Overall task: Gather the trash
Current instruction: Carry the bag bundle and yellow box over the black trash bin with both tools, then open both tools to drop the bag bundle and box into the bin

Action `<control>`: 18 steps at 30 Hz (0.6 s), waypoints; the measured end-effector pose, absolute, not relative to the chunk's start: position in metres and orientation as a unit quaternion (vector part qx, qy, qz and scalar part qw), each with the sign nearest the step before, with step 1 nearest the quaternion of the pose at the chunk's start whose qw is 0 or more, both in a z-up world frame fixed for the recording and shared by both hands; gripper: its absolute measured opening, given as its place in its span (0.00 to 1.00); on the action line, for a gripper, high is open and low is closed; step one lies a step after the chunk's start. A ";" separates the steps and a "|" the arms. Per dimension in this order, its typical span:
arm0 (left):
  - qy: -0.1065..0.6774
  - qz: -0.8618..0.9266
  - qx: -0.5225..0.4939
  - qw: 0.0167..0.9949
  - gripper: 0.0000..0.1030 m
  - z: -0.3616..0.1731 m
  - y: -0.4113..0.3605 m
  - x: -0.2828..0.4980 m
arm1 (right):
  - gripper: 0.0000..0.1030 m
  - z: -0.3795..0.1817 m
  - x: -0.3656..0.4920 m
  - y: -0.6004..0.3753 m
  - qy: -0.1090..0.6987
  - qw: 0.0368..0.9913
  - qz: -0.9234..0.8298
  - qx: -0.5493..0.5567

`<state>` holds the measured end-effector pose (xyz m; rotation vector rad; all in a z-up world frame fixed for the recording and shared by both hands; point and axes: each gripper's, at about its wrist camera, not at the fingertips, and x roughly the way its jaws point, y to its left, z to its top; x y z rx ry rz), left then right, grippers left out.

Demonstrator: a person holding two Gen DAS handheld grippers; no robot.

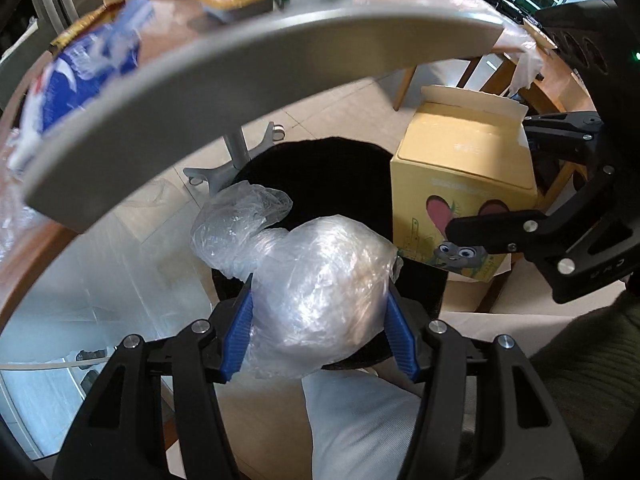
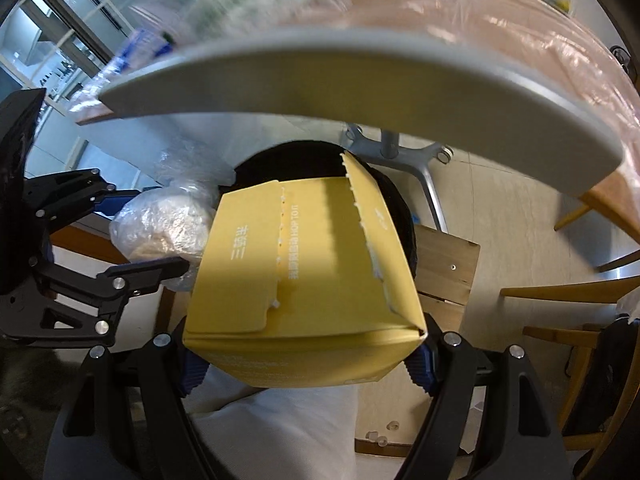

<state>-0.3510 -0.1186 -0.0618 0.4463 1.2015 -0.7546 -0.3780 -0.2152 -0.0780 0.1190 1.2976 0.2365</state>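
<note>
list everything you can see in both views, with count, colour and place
plastic bag bundle: one, clear, crumpled, clamped in the left tongs above the bin
cardboard box: one, yellow, cartoon rabbit print, clamped in the right tongs above the bin
trash bin: one, black, round, on the floor under the table edge
table: one, grey rim, clear sheet over its top
snack packets: several, blue, green and yellow, on the table
wooden chairs: at least two, light brown, beside the table
left tongs: one, black with blue pads
right tongs: one, black with blue pads
trouser leg: one, white, below the tongs
</note>
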 end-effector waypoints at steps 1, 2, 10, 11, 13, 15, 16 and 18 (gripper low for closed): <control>0.548 -0.343 0.205 0.735 0.57 -0.065 -0.119 -0.350 | 0.74 -0.083 -0.376 -0.215 0.603 0.789 0.107 0.056; 0.551 -0.342 0.205 0.733 0.57 -0.069 -0.119 -0.350 | 0.74 -0.087 -0.375 -0.215 0.605 0.788 0.103 0.054; 0.561 -0.319 0.201 0.737 0.58 -0.092 -0.121 -0.343 | 0.74 -0.108 -0.375 -0.207 0.607 0.789 0.078 0.045; 0.561 -0.316 0.199 0.739 0.58 -0.093 -0.120 -0.342 | 0.74 -0.109 -0.375 -0.206 0.608 0.789 0.076 0.044; 0.566 -0.310 0.187 0.741 0.58 -0.096 -0.118 -0.341 | 0.74 -0.111 -0.373 -0.203 0.610 0.788 0.073 0.044; 0.567 -0.304 0.181 0.744 0.59 -0.099 -0.115 -0.337 | 0.74 -0.113 -0.372 -0.204 0.610 0.788 0.068 0.044; 0.566 -0.302 0.178 0.746 0.59 -0.100 -0.114 -0.336 | 0.74 -0.113 -0.371 -0.204 0.610 0.788 0.066 0.044; 0.569 -0.299 0.167 0.748 0.60 -0.101 -0.114 -0.333 | 0.74 -0.113 -0.371 -0.202 0.609 0.789 0.062 0.043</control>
